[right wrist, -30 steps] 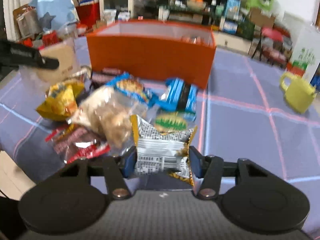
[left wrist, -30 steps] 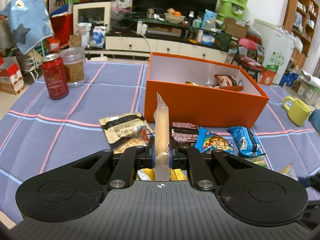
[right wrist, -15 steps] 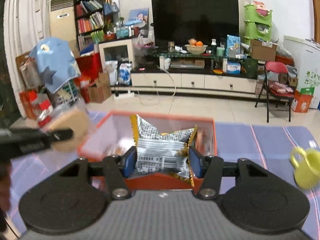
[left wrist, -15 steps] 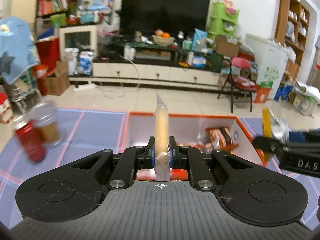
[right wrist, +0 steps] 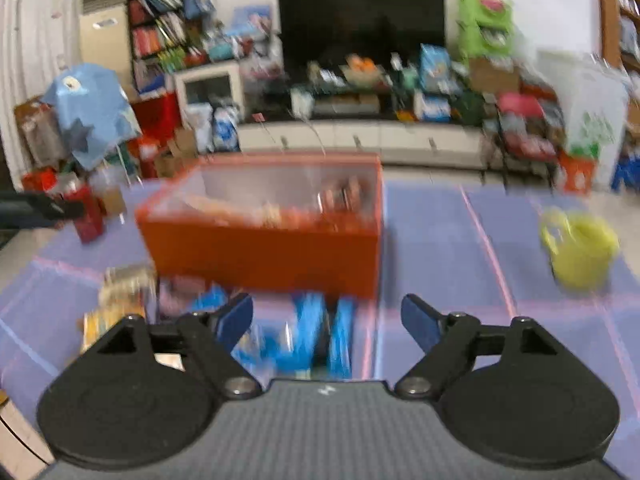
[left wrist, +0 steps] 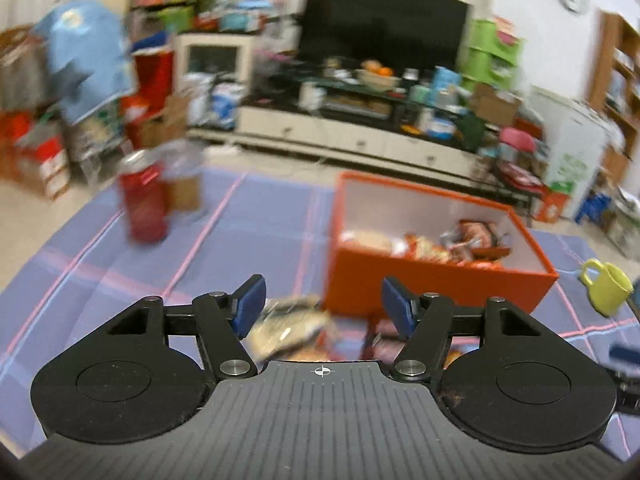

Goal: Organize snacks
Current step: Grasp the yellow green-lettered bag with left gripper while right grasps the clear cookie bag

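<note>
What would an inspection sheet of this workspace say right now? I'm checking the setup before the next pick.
Surface: tablecloth, purple with pink lines.
Job's things: orange box holding several snack packets; loose snack packets on the cloth in front of it, blue packets among them.
Clutter: red can, clear jar beside it, yellow mug.
Grippers: left gripper and right gripper both open, nothing between the jaws, which have just been opening.
Cables: white cord before the TV cabinet, blurred.
Surroundings: television, bookshelves, crowded cabinet, pink chair.
</note>
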A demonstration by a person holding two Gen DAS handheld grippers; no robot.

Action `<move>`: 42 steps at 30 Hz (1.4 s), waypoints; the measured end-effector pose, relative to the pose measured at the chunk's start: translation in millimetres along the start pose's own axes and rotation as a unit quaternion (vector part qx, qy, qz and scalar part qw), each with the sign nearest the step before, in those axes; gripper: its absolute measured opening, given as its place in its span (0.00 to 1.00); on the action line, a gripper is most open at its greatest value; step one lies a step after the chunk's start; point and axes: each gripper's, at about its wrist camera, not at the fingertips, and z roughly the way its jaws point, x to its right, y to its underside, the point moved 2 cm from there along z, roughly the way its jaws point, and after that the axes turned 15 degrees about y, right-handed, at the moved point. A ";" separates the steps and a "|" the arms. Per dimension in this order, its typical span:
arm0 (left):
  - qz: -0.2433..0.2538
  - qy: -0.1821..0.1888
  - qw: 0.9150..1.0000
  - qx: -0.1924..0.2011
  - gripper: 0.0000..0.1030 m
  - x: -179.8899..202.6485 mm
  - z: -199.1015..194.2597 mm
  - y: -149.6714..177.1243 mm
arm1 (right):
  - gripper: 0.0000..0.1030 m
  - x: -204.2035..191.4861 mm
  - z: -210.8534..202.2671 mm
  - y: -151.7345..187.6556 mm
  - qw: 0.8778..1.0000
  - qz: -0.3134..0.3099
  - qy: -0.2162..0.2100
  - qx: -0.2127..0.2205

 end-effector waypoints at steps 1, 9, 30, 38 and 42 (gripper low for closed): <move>-0.017 -0.006 1.000 0.000 0.52 -5.2 -5.4 7.6 | 0.80 0.0 -1.4 7.6 1.000 0.001 -0.002 -0.011; -0.100 -0.013 0.994 -0.038 0.58 -19.6 -3.9 62.4 | 0.85 -9.0 12.6 31.1 1.000 -0.001 0.024 -0.001; -0.095 -0.021 0.993 -0.068 0.68 -3.5 11.9 75.1 | 0.80 -89.1 33.0 21.5 0.910 -0.324 -0.258 0.036; -0.107 -0.015 0.990 -0.090 0.68 7.8 43.3 79.9 | 0.80 -95.1 69.5 43.5 0.921 -0.307 -0.233 -0.051; -0.101 -0.018 0.991 -0.091 0.61 10.7 56.8 79.2 | 0.79 -96.5 65.1 52.1 0.927 -0.298 -0.223 -0.045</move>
